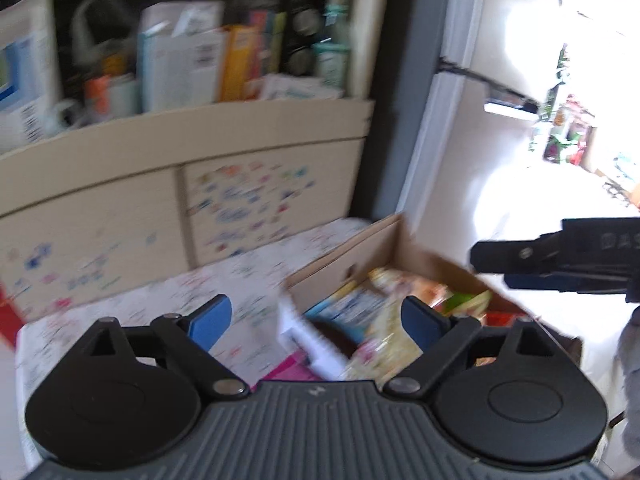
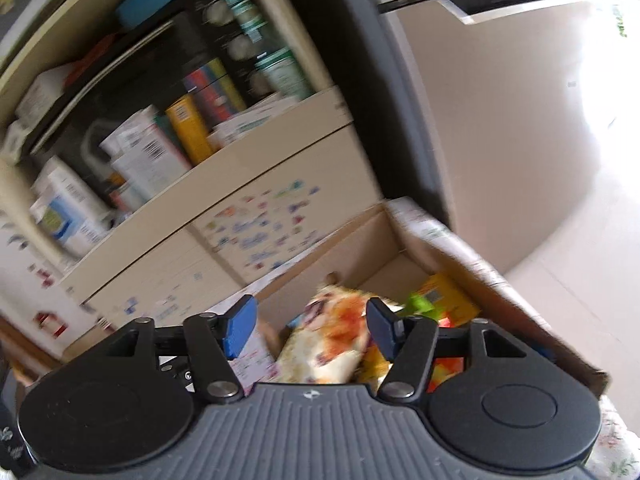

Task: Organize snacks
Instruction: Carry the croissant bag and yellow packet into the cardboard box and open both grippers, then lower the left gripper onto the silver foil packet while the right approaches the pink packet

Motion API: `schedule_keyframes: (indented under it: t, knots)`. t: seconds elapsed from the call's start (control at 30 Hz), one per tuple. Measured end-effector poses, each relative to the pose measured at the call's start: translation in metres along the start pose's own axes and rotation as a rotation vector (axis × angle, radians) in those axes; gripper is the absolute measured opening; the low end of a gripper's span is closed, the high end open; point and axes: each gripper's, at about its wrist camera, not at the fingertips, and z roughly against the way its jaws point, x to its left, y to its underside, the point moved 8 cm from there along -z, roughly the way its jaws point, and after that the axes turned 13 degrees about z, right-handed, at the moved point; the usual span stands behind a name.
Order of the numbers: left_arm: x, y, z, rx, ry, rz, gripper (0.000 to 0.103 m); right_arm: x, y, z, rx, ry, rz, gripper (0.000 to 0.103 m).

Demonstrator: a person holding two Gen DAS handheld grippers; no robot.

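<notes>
A cardboard box (image 1: 384, 248) of snack packs stands on a floral-cloth table (image 1: 224, 280); it also shows in the right wrist view (image 2: 472, 256). A cream and orange snack bag (image 2: 328, 336) lies on top in it, also in the left wrist view (image 1: 392, 320). My left gripper (image 1: 316, 320) is open and empty above the box's near left corner. My right gripper (image 2: 308, 324) is open, its jaws either side of the bag, above it. The right gripper also shows in the left wrist view (image 1: 560, 260) at the right edge. Both views are blurred.
A beige cabinet (image 1: 200, 136) stands behind the table, its open shelf packed with boxes and cans (image 2: 192, 120), its doors covered in stickers (image 1: 248, 204). A yellow pack (image 2: 448, 296) and a green item (image 2: 420, 304) lie deeper in the box. A pale floor (image 2: 560, 240) stretches right.
</notes>
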Motion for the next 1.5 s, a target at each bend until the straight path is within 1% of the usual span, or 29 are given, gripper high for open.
schedule_keyframes:
  t: [0.13, 0.23, 0.4, 0.53, 0.63, 0.77, 0.83, 0.97, 1.1, 1.13, 1.27, 1.43, 1.5]
  knots:
    - [0.032, 0.012, 0.012, 0.028, -0.074, 0.031, 0.092, 0.02, 0.01, -0.006, 0.048, -0.104, 0.015, 0.068]
    - [0.05, 0.025, 0.019, 0.052, -0.112, 0.016, 0.093, 0.035, 0.017, -0.011, 0.089, -0.178, 0.019, 0.068]
    - [0.065, 0.056, 0.009, 0.132, -0.135, -0.019, 0.093, 0.057, 0.032, -0.024, 0.162, -0.256, 0.006, 0.069]
    - [0.064, 0.076, -0.001, 0.175, -0.125, -0.062, 0.092, 0.071, 0.044, -0.036, 0.212, -0.297, -0.031, 0.071]
    - [0.06, 0.081, -0.01, 0.168, -0.128, -0.1, 0.093, 0.077, 0.05, -0.046, 0.231, -0.276, -0.035, 0.072]
    - [0.065, 0.085, -0.024, 0.165, -0.162, -0.117, 0.093, 0.079, 0.055, -0.063, 0.248, -0.236, -0.067, 0.073]
    - [0.073, 0.09, -0.029, 0.19, -0.184, -0.106, 0.093, 0.08, 0.059, -0.072, 0.254, -0.211, -0.073, 0.074]
    - [0.085, 0.091, -0.024, 0.213, -0.169, -0.032, 0.094, 0.081, 0.066, -0.087, 0.267, -0.175, -0.066, 0.075]
    - [0.095, 0.092, -0.016, 0.221, -0.185, -0.039, 0.094, 0.085, 0.074, -0.097, 0.289, -0.127, -0.049, 0.081]
    - [0.098, 0.093, -0.014, 0.227, -0.189, -0.038, 0.094, 0.085, 0.076, -0.098, 0.295, -0.112, -0.045, 0.085]
    - [0.112, 0.094, -0.004, 0.238, -0.21, -0.015, 0.095, 0.087, 0.08, -0.104, 0.294, -0.068, -0.005, 0.087]
    - [0.136, 0.092, 0.006, 0.233, -0.246, 0.036, 0.096, 0.097, 0.083, -0.11, 0.294, -0.049, 0.035, 0.094]
    - [0.143, 0.09, 0.01, 0.23, -0.263, 0.054, 0.095, 0.101, 0.085, -0.112, 0.306, -0.074, 0.012, 0.094]
